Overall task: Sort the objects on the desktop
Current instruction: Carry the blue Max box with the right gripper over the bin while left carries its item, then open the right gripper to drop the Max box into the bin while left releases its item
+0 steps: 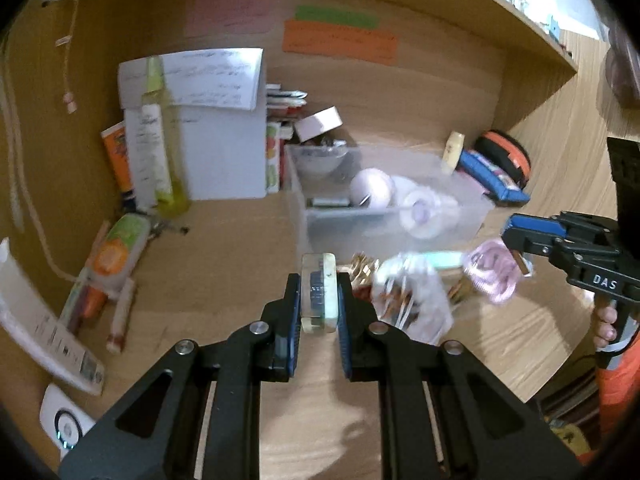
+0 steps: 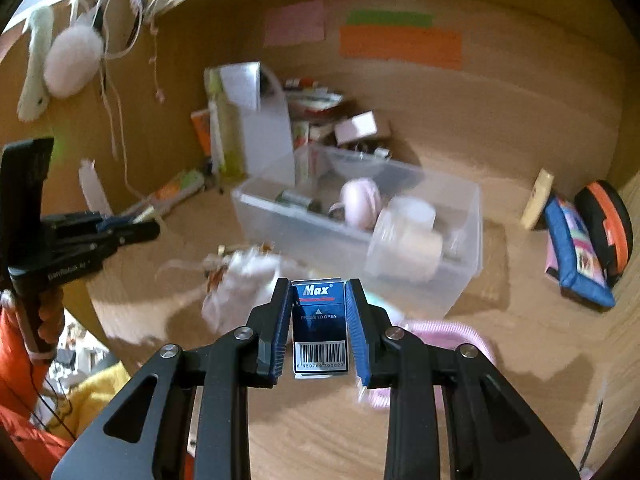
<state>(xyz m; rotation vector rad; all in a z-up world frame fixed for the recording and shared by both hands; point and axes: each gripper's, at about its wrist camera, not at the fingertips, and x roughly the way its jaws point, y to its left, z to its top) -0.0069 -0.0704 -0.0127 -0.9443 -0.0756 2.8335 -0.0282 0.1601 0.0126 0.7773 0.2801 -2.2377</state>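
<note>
Left tongs [image 1: 319,300] are clamped on a clear case [image 1: 319,292], lower centre of frame. Right tongs [image 2: 319,320] are clamped on a blue box [image 2: 319,330]. Risk: narrow edge grips may slip during transfer to the bin [image 2: 472,216], dropping either item onto the bench [image 2: 500,360].

Wooden desk [image 1: 224,256] under wooden shelf [image 1: 532,36]

My right gripper [image 2: 319,312] has its jaws clamped on a small blue box [image 2: 319,330] marked "Max", barcode end toward me, held above the wooden surface [image 2: 520,340]. Beyond it a clear bin [image 2: 460,248] holds a tape roll [image 2: 408,240] and a pink case [image 2: 360,204]. A crumpled bag [image 2: 244,280] lies to the left, near the left gripper [image 2: 152,231].
</note>
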